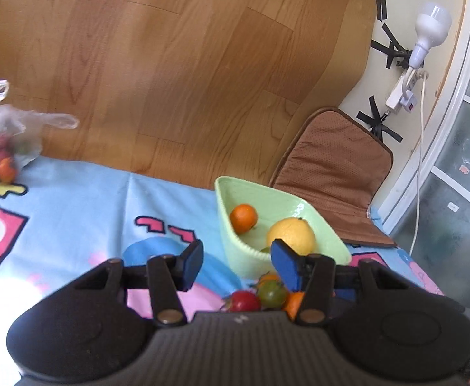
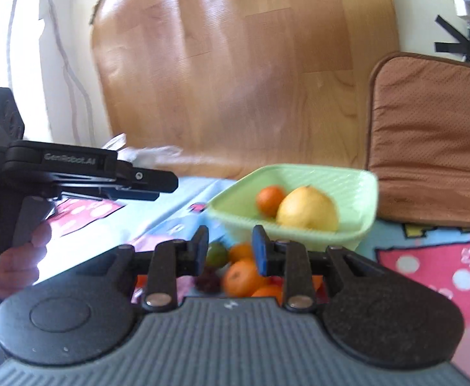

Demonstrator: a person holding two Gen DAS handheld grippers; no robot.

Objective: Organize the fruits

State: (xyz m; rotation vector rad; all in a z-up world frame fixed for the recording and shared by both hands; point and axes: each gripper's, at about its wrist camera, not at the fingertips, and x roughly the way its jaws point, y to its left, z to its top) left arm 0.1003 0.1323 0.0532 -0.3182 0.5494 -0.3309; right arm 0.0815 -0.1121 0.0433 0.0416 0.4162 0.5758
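A pale green basket [image 1: 328,234] [image 2: 354,189] stands on the cartoon-print cloth, holding a small orange [image 1: 243,218] [image 2: 268,200] and a big yellow citrus [image 1: 291,236] [image 2: 307,209]. In front of it lies a loose pile: a red tomato [image 1: 244,300], a green tomato [image 1: 270,291] [image 2: 217,254] and oranges [image 2: 241,276]. My left gripper [image 1: 238,265] hovers open just left of the basket, its blue pads empty. Over the pile, my right gripper [image 2: 230,252] keeps a narrow gap between its pads, with no fruit pressed. In the right wrist view the left gripper [image 2: 161,189] shows side-on, held by a hand [image 2: 16,257].
A clear plastic bag [image 1: 6,128] with more fruit, an orange [image 1: 5,169] at its edge, sits at the cloth's far left. A brown cushion [image 1: 334,173] [image 2: 428,135] leans behind the basket. Behind stand a wooden board [image 1: 170,64], a wall lamp [image 1: 428,32] and a cord.
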